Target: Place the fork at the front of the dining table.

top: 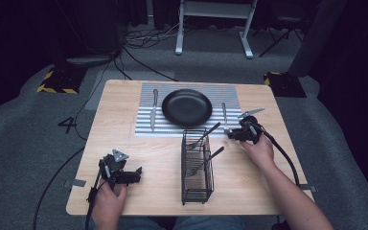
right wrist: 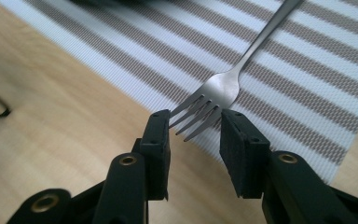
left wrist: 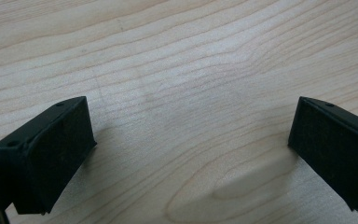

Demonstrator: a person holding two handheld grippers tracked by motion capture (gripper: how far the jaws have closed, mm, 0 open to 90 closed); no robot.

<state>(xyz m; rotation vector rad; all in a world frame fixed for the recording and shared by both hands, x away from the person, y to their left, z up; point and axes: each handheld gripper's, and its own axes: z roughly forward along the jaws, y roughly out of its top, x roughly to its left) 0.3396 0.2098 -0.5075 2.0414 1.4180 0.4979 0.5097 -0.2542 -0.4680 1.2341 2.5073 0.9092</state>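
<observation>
Forks (top: 224, 116): three; knife (top: 153, 110): one

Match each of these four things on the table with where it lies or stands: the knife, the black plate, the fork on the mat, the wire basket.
Things:
1. knife
2. black plate
3. fork
4. wire basket

Places:
A. in the middle of the striped placemat
B. on bare wood, nearer the person than the mat
C. tines between the open jaws of the right tool
D. on the mat, to the left of the plate

Pairs: 1-D, 2-A, 3-C, 4-B
</observation>
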